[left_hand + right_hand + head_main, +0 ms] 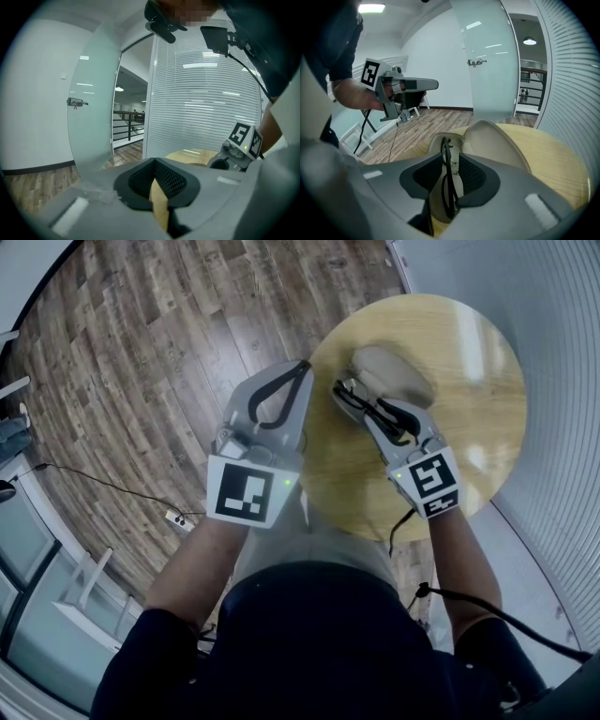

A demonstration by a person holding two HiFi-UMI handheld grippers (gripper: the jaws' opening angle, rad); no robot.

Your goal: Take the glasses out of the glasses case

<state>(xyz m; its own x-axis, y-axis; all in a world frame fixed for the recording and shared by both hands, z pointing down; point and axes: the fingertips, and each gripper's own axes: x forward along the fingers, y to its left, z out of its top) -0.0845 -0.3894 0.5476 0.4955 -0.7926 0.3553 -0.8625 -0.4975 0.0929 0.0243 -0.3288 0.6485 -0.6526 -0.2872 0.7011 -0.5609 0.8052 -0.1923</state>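
A beige glasses case (394, 371) lies open on the round wooden table (469, 427), its lid (497, 140) tipped back. Black glasses (449, 178) stand on edge in the case's lower half. My right gripper (361, 399) reaches down into the case, open, its pads on either side of the glasses (375, 413) with a gap showing. My left gripper (302, 367) hovers at the table's left edge, apart from the case, fingertips together and nothing held. In the left gripper view my left gripper (157, 187) shows only a slit of tabletop between its pads.
A wood-plank floor (169, 352) surrounds the table, with a cable and a power strip (178, 519) at the left. A slatted blind wall (562, 381) runs along the right. A frosted glass door (487, 61) stands beyond the table.
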